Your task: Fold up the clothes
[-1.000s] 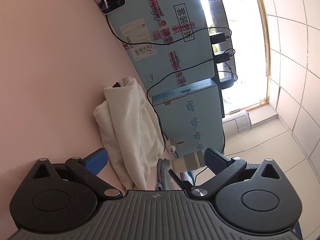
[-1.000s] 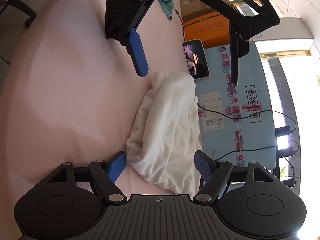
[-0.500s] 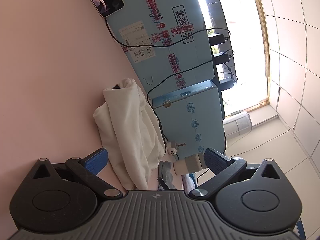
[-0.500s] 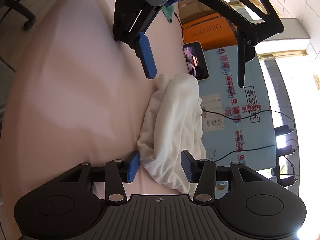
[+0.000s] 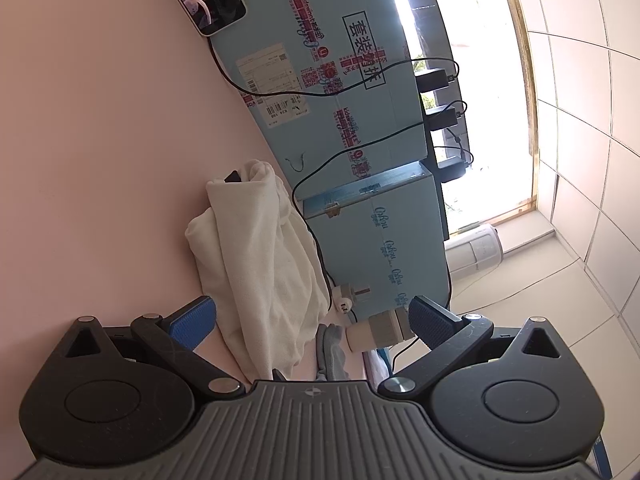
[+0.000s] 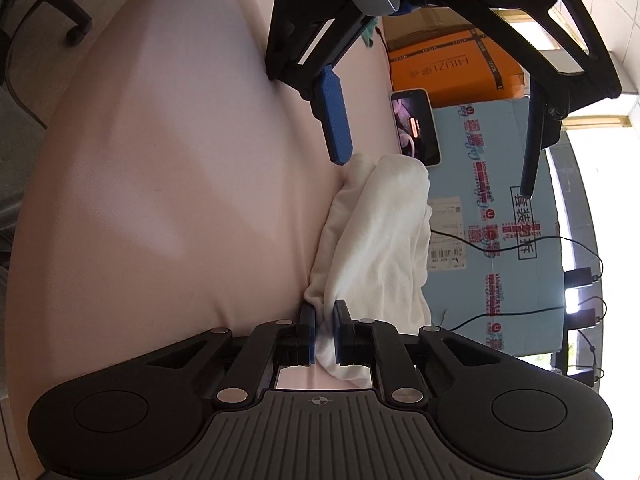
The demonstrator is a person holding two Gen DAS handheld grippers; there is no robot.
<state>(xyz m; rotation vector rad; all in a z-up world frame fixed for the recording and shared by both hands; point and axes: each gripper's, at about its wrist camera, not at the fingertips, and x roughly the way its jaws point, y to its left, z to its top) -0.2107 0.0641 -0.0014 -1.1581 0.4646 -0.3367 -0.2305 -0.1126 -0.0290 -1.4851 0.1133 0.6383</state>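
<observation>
The white garment lies bunched in a long heap on the pink worktop, close against the blue cardboard box that runs along the worktop's far edge. Its long axis runs straight between the two tools. The right hand-held gripper sits at the near end, its blue pads drawn almost together with a fold of the cloth pinched between them. The left hand-held gripper hangs over the opposite end, seen from the right wrist view with its fingers spread wide and nothing between them; one blue pad reaches down to just beside the top of the heap, while the other finger stands out over the box. From the left wrist view, the garment stretches away ahead of the left hand-held gripper, lying nearer its left-hand pad than the middle of the gap. So each end has its own nearer tool: the right has its end secured, and the left is the closer one to the free end by the phone. My reading is that the next move depends on the left one closing on that far end, so the cloth can be drawn out along its length and laid flat for folding. The black cable trailing beside the garment could snag.
</observation>
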